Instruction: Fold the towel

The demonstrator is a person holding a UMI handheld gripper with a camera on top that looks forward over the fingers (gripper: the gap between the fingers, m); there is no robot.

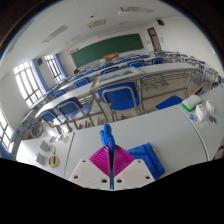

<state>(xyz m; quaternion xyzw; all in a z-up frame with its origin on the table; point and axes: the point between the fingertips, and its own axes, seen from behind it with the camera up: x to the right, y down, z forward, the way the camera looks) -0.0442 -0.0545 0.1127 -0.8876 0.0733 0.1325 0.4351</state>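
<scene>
The claw (109, 160) is closing narrowly, its pink pads (101, 160) pinching a fold of blue towel (143, 157) lying just right on the white worktop (185, 140).

you're looking down the hand-held gripper (110, 158) at a white tabletop (170, 135) in a classroom. its two fingers meet at the tips, the magenta pads (103, 160) pressed together, and a strip of blue towel (107, 135) stands up from between them, pinched. more of the blue cloth lies on the tabletop just right of the fingers. off to the left on the tabletop sit a few small items, too small to tell. beyond the tabletop stand rows of desks with blue chairs (119, 97), then a green chalkboard (107, 49) on the far wall. windows (28, 80) run along the left wall. near the tabletop's right end rests a small cluttered pile.
</scene>
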